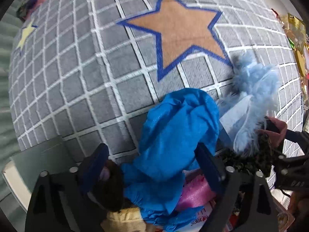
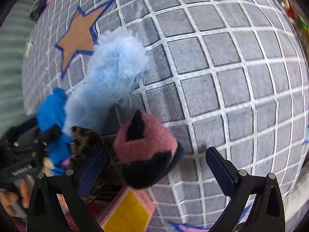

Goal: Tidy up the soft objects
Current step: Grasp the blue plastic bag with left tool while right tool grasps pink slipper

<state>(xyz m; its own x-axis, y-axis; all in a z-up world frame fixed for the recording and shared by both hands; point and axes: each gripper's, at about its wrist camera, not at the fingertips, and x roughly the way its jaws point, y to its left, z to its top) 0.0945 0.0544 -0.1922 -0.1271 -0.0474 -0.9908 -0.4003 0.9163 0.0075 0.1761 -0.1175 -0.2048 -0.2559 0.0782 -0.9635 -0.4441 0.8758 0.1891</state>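
In the left wrist view, my left gripper (image 1: pixel 152 160) is open, its jaws standing on either side of a crumpled bright blue cloth (image 1: pixel 173 135) without pinching it. A fluffy light blue piece (image 1: pixel 253 89) lies to its right. In the right wrist view, my right gripper (image 2: pixel 156 166) is open, with a pink and black plush piece (image 2: pixel 146 145) resting between its fingers, nearer the left finger. The fluffy light blue piece (image 2: pixel 110 77) and the blue cloth (image 2: pixel 52 112) lie to the left. My right gripper also shows at the left view's right edge (image 1: pixel 285 154).
Everything sits on a grey carpet with a white grid (image 2: pixel 222 77) and an orange star (image 1: pixel 179 31). A pile of soft things lies below the left gripper, including a pink piece (image 1: pixel 195 193) and a tan piece (image 1: pixel 125 220). A red and yellow box (image 2: pixel 127 210) lies near the right gripper. Clutter lines the right edge (image 1: pixel 297 34).
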